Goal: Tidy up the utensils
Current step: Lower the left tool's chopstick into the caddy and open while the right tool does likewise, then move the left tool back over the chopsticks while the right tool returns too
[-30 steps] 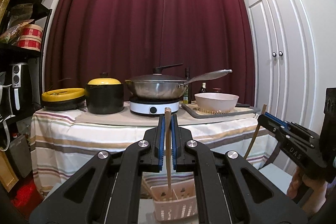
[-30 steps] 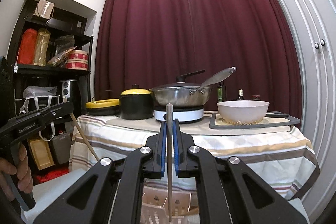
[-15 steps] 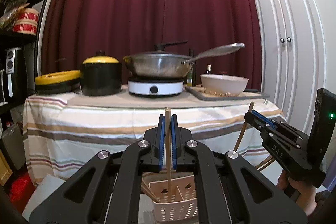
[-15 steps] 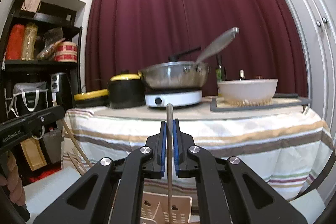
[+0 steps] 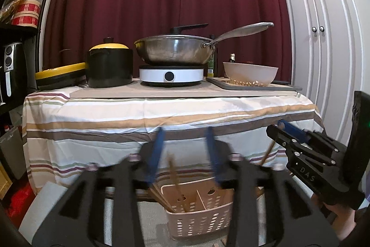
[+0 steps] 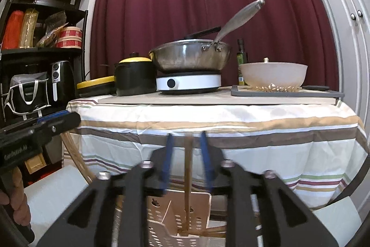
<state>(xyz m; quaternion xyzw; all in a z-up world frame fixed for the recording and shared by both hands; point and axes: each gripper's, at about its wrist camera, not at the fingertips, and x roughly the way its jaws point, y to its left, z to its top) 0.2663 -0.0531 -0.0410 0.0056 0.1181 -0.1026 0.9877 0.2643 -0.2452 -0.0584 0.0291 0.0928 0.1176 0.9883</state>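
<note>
Both black tongs with blue pads, left (image 5: 183, 154) and right (image 6: 186, 157), are motion-blurred; below them the beige perforated plastic basket (image 6: 161, 233) is cut off.

Right gripper (image 6: 186, 161) jaws spread apart, blurred; a chopstick (image 6: 187, 179) stands between them, touching neither, its lower end in the beige slotted basket (image 6: 161, 233). Left gripper (image 6: 37, 131) at left edge, hand (image 6: 13, 198) below it. Behind: bench (image 6: 208, 115) under striped cloth with wok (image 6: 192, 57), black pot (image 6: 135, 78), white bowl (image 6: 272, 74).

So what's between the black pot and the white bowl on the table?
The white hotplate carrying the steel wok lies between pot and bowl, clearest in the left wrist view.
</note>
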